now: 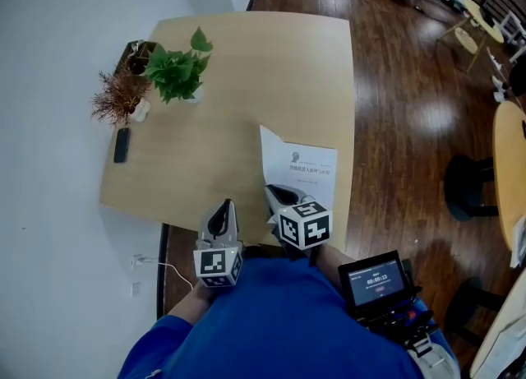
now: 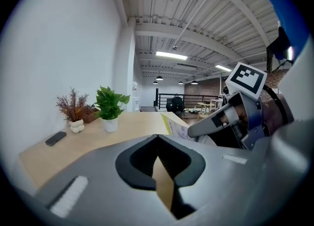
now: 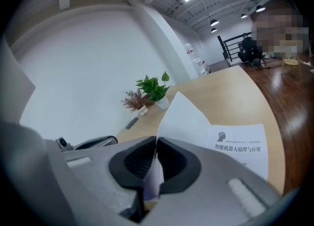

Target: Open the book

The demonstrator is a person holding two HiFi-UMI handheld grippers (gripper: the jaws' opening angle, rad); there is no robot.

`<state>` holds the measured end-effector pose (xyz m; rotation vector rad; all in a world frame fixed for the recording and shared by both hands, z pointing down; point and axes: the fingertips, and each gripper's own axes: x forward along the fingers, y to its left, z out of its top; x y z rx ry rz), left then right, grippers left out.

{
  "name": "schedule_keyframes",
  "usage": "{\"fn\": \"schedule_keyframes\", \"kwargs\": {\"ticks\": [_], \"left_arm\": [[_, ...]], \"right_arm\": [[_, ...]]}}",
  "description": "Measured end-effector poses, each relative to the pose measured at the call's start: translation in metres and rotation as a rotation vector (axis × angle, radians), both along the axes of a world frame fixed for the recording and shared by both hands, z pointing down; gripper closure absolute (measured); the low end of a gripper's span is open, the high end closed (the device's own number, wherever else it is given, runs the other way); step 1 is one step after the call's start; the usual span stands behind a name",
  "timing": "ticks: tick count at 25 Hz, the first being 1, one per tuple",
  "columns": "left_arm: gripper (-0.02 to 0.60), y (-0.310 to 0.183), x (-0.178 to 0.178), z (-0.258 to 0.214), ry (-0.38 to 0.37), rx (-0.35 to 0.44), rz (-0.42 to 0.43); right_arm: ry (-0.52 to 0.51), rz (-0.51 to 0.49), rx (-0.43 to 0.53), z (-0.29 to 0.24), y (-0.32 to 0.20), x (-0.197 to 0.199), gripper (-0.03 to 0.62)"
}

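A thin white book [image 1: 300,173] lies on the wooden table [image 1: 246,81] near its front right edge, its printed title page [image 3: 240,146] showing. My right gripper [image 3: 156,139] is shut on the lifted white cover [image 3: 182,116], which rises between its jaws. In the head view the right gripper [image 1: 278,196] sits at the book's near left corner. My left gripper [image 1: 222,219] hovers just left of it over the table's front edge, shut with nothing held. From the left gripper [image 2: 158,137] view, the book [image 2: 174,124] and the right gripper [image 2: 216,122] appear to the right.
A green potted plant [image 1: 182,71], a dried plant in a white pot [image 1: 123,98] and a black phone [image 1: 122,145] stand at the table's far left. A device with a lit screen [image 1: 376,280] hangs at my right side. Chairs and another table [image 1: 509,164] stand on the right.
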<state>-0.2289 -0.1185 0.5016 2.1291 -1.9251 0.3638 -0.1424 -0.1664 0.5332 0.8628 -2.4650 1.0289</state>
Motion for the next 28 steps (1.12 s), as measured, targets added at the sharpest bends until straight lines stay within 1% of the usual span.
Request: {"fn": "schedule_keyframes", "kwargs": {"ticks": [4, 8, 13, 17, 28], "left_arm": [[0.574, -0.003, -0.010, 0.005, -0.001, -0.014, 0.049], [0.574, -0.006, -0.024, 0.006, -0.007, -0.020, 0.104], [0.574, -0.014, -0.041, 0.008, 0.003, -0.014, 0.146], [0.574, -0.019, -0.053, 0.008, 0.013, -0.009, 0.162], [0.574, -0.024, -0.092, 0.014, 0.018, -0.007, 0.153]], "right_arm": [[0.019, 0.015, 0.014, 0.002, -0.001, -0.013, 0.582], [0.040, 0.037, 0.008, 0.006, 0.002, -0.028, 0.580], [0.073, 0.043, 0.004, 0.013, 0.001, -0.048, 0.579], [0.091, 0.044, -0.009, 0.021, 0.001, -0.064, 0.576], [0.144, 0.003, -0.038, 0.055, -0.002, -0.107, 0.565]]}}
